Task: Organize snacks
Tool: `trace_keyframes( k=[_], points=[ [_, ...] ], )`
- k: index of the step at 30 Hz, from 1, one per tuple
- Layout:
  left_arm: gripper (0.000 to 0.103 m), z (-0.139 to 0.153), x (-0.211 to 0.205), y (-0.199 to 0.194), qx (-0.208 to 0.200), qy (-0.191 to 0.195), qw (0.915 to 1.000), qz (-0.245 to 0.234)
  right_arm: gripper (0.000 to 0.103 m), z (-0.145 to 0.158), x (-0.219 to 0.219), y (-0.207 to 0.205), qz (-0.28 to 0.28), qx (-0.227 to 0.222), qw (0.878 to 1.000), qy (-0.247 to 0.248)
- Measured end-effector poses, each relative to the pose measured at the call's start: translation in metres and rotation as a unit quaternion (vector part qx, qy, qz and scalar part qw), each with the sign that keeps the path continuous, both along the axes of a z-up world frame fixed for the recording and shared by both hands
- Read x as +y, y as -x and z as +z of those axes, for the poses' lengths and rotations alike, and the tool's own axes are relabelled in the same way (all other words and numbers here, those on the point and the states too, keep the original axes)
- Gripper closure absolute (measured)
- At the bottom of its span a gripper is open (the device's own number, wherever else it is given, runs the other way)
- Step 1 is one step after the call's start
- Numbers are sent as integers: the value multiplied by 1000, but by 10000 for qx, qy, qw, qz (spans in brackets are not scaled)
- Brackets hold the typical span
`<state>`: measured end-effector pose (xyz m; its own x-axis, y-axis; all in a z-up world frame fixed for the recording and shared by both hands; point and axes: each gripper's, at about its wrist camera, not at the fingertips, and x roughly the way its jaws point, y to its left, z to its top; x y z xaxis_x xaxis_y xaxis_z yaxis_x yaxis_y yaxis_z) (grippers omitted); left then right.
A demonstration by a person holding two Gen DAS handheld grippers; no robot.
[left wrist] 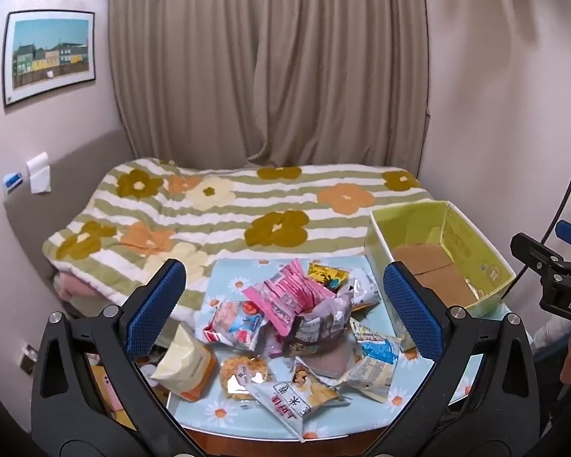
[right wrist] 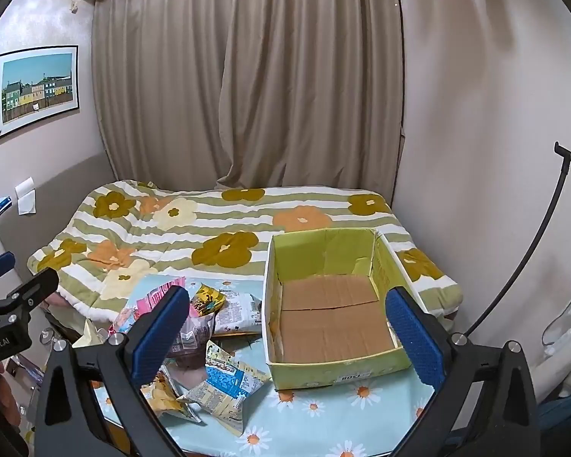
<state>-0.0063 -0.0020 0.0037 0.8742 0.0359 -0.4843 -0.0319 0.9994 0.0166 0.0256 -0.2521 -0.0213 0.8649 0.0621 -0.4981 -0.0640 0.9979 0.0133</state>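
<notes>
A heap of snack packets [left wrist: 297, 327] lies on the daisy-print tablecloth [right wrist: 323, 411], a pink packet [left wrist: 285, 297] on top. Just to its right stands an open green cardboard box [right wrist: 335, 365], only its bare floor showing. Behind is the flowered quilt [left wrist: 224, 213]. The left gripper [left wrist: 285, 304] hovers over the heap, jaws wide, holding nothing; the right gripper [right wrist: 285, 337] hangs before the box, likewise wide.

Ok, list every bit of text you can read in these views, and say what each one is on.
"DAS": right claw body, cut off at the frame edge.
"enRobot.AI": left claw body, start cut off.
"米": white snack packet at the table's front; its other characters are unclear.
Number on the white label on the green box: upside down, too blurred.
Print on the pink packet and blue-and-white packet: too small.
</notes>
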Motion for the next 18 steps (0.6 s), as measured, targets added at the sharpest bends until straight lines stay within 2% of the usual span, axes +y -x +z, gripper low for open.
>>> trace_keyframes(
  k=[10, 18],
  points=[
    [0, 2, -8, 5, -48, -128, 9999, 70, 0, 0, 0, 0, -53, -15, 10000, 9],
    [0, 0, -7, 7, 49, -49, 10000, 59, 0, 0, 0, 3, -53, 9, 10000, 15]
  ],
)
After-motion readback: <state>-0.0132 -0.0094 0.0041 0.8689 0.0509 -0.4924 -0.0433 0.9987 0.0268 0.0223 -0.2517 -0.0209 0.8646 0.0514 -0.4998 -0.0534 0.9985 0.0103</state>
